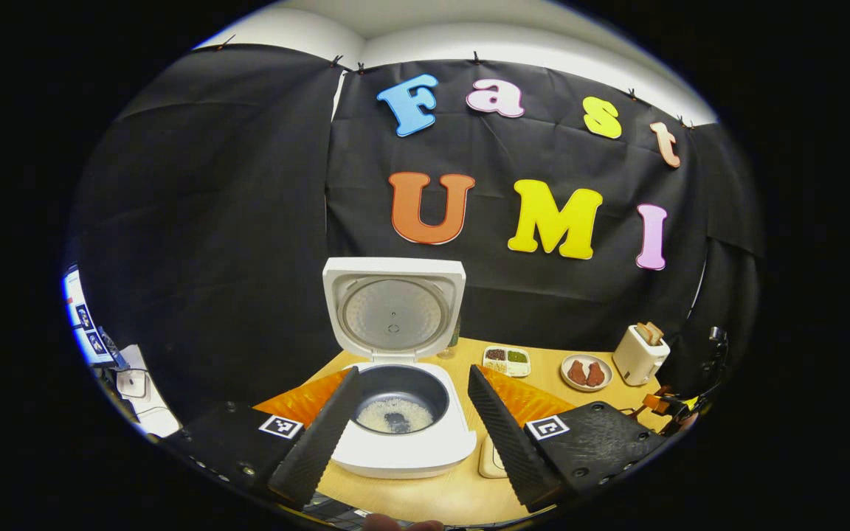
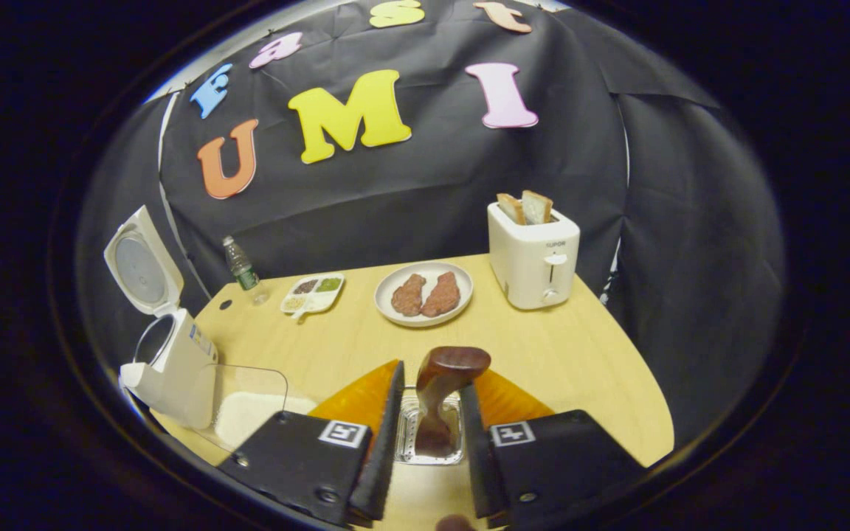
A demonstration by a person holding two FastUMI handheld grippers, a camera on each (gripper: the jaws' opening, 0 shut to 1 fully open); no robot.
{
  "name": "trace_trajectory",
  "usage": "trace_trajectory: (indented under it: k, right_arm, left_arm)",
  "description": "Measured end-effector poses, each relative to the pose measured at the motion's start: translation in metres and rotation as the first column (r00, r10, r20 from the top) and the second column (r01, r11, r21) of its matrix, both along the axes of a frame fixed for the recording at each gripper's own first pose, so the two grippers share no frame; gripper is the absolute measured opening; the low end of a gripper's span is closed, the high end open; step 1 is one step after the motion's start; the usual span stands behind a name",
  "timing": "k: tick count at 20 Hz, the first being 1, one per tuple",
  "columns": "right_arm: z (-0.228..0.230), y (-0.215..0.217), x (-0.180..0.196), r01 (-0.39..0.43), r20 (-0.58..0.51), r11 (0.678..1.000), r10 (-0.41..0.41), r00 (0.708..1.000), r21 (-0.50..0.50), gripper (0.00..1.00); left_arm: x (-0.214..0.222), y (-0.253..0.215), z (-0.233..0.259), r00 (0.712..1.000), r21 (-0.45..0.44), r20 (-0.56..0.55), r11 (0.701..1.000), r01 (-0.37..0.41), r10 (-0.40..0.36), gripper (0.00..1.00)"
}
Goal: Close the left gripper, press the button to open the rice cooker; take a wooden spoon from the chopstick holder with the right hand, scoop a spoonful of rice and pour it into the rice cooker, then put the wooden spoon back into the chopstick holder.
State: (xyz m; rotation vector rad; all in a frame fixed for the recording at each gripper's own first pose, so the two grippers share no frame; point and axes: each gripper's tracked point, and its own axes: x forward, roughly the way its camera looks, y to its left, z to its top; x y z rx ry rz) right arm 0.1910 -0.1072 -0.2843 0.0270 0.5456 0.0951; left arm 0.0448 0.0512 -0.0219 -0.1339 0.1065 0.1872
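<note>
I'm holding the left gripper (image 1: 410, 413) back w/ fingers spread wide, gripping nothing, framing the rice cooker (image 1: 404, 442). Its lid (image 1: 394, 306) is standing upright, so the button step looks done, and rice is showing in the pot, so a scoop has prob. gone in.

I'm keeping the right gripper (image 2: 432, 428) over the chopstick holder (image 2: 431, 435), a metal cup directly below. The wooden spoon (image 2: 443, 391) is standing between the fingers, which sit close on each side of the handle. Can't tell if they're actually pressing. I judge I'm at the put-back step.

Count: 1 spoon, 1 cooker, 1 clear rice container (image 2: 248, 405) beside it, 1 toaster (image 2: 534, 254) w/ 2 bread slices, 1 plate (image 2: 423, 293) w/ 2 pieces, 1 bottle (image 2: 240, 269).
</note>
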Motion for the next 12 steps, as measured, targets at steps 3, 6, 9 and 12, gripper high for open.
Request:
trace_trajectory:
  k: [3, 6, 9, 12]
  right_arm:
    - [0.047, -0.013, -0.005, 0.033, 0.084, 0.999, -0.031, 0.996, -0.024, 0.65]
    - [0.097, -0.026, -0.01, 0.056, 0.183, 0.996, -0.044, 0.982, -0.063, 0.67]
    - [0.138, -0.033, -0.021, 0.068, 0.252, 0.992, -0.04, 0.967, -0.102, 0.67]
    - [0.162, -0.031, -0.041, 0.058, 0.29, 0.987, -0.013, 0.957, -0.147, 1.0]
  left_arm:
    - [0.013, 0.011, 0.036, 0.998, -0.001, 0.055, 1.0, 0.001, -0.001, 0.94]
    - [0.04, 0.022, 0.06, 0.999, -0.022, 0.04, 0.999, 0.027, -0.027, 0.94]
    - [0.079, 0.03, 0.074, 0.997, -0.06, -0.037, 0.996, 0.069, -0.072, 0.94]
    - [0.121, 0.044, 0.079, 0.988, -0.096, -0.119, 0.991, 0.091, -0.102, 0.94]
